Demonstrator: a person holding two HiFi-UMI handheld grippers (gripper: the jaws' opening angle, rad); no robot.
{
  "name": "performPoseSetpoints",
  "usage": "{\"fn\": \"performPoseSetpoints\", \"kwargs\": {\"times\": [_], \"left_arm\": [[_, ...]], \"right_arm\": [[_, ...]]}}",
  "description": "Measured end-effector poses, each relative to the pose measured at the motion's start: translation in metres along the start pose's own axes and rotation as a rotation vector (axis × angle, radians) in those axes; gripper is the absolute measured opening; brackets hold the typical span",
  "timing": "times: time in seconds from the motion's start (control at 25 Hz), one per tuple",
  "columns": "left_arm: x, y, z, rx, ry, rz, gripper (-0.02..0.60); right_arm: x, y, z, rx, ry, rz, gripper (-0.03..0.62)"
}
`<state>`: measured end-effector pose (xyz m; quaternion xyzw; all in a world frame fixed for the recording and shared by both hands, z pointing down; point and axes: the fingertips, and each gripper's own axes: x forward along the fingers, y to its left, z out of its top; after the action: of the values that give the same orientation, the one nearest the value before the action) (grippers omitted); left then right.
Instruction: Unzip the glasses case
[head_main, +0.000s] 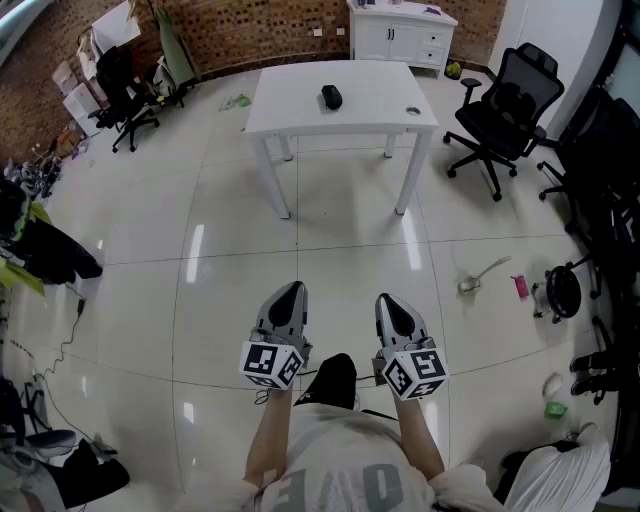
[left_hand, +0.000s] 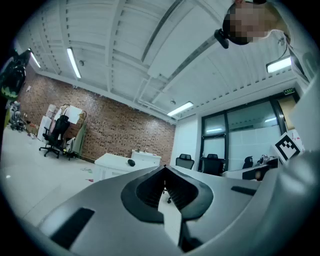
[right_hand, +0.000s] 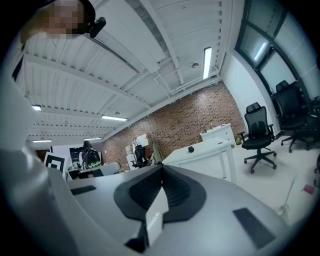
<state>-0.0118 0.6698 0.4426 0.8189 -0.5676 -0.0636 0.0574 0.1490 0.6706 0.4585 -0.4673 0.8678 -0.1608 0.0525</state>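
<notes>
A small black glasses case (head_main: 331, 96) lies on the white table (head_main: 300, 110) far ahead of me, near the table's middle. It shows as a dark lump in the left gripper view (left_hand: 131, 162) and in the right gripper view (right_hand: 191, 149). I hold both grippers close to my body, pointing level toward the table, several floor tiles short of it. My left gripper (head_main: 290, 291) (left_hand: 164, 169) has its jaws closed tip to tip with nothing between them. My right gripper (head_main: 388, 300) (right_hand: 161, 167) is likewise shut and empty.
A black office chair (head_main: 505, 110) stands right of the table and another (head_main: 120, 85) at the far left by the brick wall. A white cabinet (head_main: 400, 35) sits behind the table. Small items (head_main: 483, 275) lie on the tiled floor to the right.
</notes>
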Motion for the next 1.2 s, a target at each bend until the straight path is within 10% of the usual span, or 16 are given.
{"fn": "performPoseSetpoints", "kwargs": {"times": [0.28, 0.76, 1.2], "left_arm": [[0.074, 0.069, -0.004, -0.023, -0.025, 0.027, 0.002], [0.396, 0.274, 0.071, 0.039, -0.085, -0.082, 0.002], [0.587, 0.338, 0.056, 0.033, -0.025, -0.081, 0.002]], "right_arm": [[0.096, -0.029, 0.007, -0.061, 0.011, 0.013, -0.003], [0.459, -0.121, 0.109, -0.121, -0.049, -0.008, -0.003], [0.629, -0.230, 0.135, -0.102, 0.009, -0.006, -0.003]]}}
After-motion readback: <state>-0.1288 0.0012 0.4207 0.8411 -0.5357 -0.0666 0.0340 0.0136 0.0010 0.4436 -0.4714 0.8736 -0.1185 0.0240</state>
